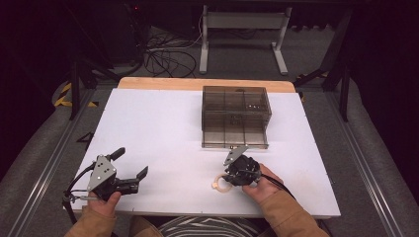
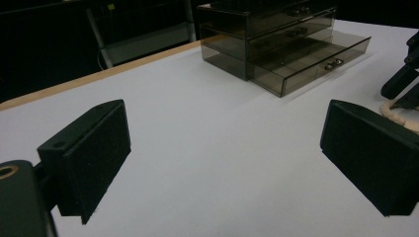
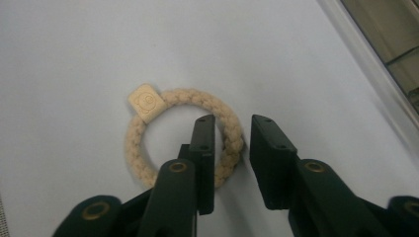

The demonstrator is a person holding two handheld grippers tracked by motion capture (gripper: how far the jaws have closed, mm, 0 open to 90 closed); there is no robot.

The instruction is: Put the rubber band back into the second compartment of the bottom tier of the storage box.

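On the white desk (image 1: 163, 123), the right hand-held gripper (image 3: 232, 133) straddles the 3 o'clock side of a cream braided rope ring (image 3: 143, 158), jaws slightly apart, not pinching. The left hand-held gripper (image 1: 132, 165) rests spread wide. A smoky drawer box (image 1: 235, 116) sits at 12 o'clock

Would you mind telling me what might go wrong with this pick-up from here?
1. The right gripper has its jaws astride the thin braided ring, which lies flat on the table; closing could pinch only the edge and let it slip.
2. The bottom drawer of the drawer box stands open close by; a hasty lift could knock it.
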